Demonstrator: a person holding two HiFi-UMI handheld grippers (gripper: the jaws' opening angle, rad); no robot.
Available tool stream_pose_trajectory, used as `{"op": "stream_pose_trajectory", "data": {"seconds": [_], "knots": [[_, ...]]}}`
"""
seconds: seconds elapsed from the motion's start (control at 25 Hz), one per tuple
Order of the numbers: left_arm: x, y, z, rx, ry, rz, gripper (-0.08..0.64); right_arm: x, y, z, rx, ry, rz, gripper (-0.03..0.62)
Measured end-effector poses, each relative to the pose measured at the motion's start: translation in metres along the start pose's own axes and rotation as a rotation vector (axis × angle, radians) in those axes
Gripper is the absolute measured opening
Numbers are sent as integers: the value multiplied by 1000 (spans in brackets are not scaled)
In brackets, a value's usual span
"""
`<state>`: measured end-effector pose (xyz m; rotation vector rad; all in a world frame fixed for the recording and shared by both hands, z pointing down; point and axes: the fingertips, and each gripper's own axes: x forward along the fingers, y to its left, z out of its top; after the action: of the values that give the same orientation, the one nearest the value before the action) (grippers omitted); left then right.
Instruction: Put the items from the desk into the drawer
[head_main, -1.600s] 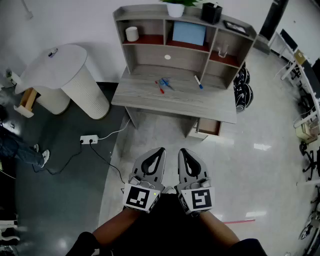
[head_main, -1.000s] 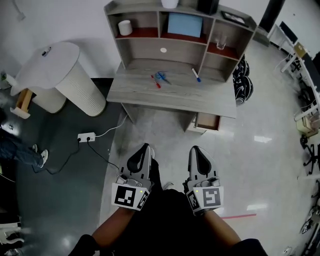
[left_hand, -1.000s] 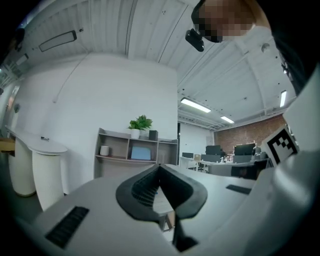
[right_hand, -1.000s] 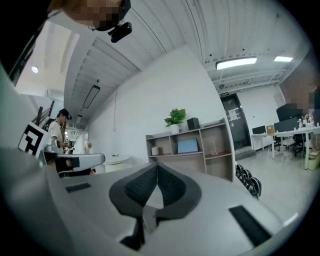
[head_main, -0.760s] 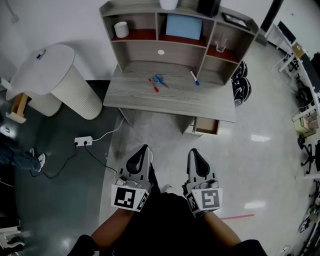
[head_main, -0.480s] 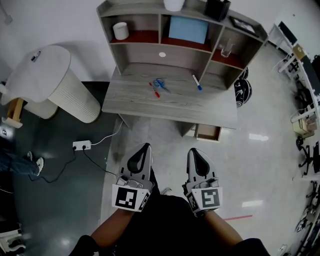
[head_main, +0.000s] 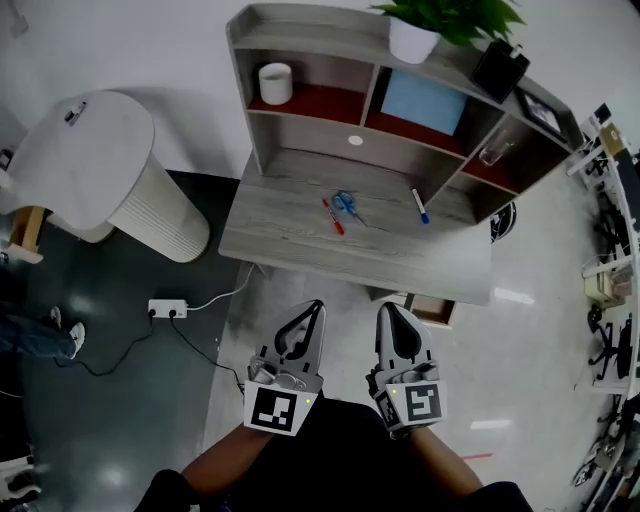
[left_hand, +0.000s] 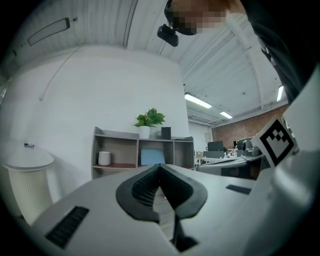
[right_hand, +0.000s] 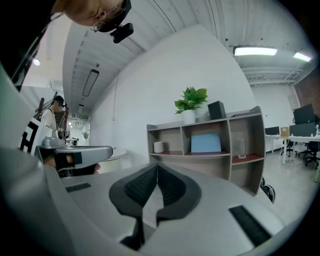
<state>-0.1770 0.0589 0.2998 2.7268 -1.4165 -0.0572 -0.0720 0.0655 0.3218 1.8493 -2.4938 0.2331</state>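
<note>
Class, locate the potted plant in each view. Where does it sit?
Head view: potted plant at top, right of centre, on shelf unit.
Left gripper view: potted plant just left of centre.
Right gripper view: potted plant just right of centre.
Shared landmark: blue board beneath it.

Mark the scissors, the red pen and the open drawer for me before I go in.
scissors (head_main: 346, 205): head view, on the blue part.
red pen (head_main: 332, 216): head view, middle of the barrel.
drawer (head_main: 432, 309): head view, on the pulled-out part that shows.
</note>
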Motion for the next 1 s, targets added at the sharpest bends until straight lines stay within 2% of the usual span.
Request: {"op": "stream_pose_trajectory", "data": {"seconds": [0.2, 0.24, 0.36, 0.48, 0.8, 1.0], "knots": [[32, 42, -3, -71, 4, -20, 3, 47, -2, -3, -16, 48, -22, 18], [37, 50, -2, -62, 3, -26, 3, 55, -3, -4, -15, 60, -37, 18], [49, 67, -2, 48, 17, -68, 3, 76, -4, -8, 9, 79, -76, 18], [59, 82, -3, -23, 10, -69, 3, 93, -4, -13, 18, 93, -88, 18], [77, 105, -20, -108, 22, -85, 3, 128, -8, -45, 62, 154, -75, 20], [90, 103, -21, -99, 13, -103, 3, 147, -20, -60, 60, 176, -79, 20]]}}
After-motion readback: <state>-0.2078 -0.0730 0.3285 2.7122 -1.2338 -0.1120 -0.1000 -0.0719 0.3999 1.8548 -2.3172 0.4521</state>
